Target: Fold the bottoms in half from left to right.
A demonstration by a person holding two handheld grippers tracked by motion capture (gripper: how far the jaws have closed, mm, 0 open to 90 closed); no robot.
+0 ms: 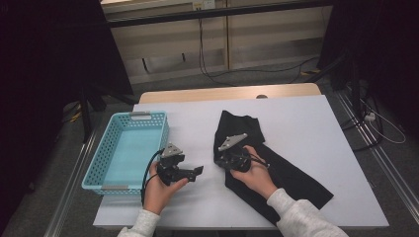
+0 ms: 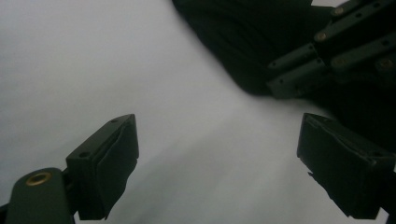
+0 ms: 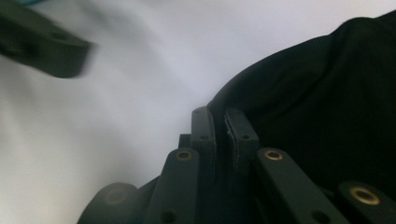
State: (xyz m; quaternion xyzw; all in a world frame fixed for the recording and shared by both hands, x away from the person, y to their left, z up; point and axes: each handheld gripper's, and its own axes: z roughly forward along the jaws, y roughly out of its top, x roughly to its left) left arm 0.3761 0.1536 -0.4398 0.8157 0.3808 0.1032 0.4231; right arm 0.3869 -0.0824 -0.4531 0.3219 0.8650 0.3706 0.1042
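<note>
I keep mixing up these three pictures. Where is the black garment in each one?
High view: black garment lies right of centre on the white table.
Left gripper view: top right.
Right gripper view: right half.
Shared landmark: the white table.

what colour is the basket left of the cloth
Light turquoise blue basket, clearest in the high view.

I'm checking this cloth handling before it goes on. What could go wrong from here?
The right tongs pinch just the edge of the black cloth, so it may slip free. The left tongs stand open over bare table, giving no second hold. A dragged cloth could bunch up short of the basket.
</note>
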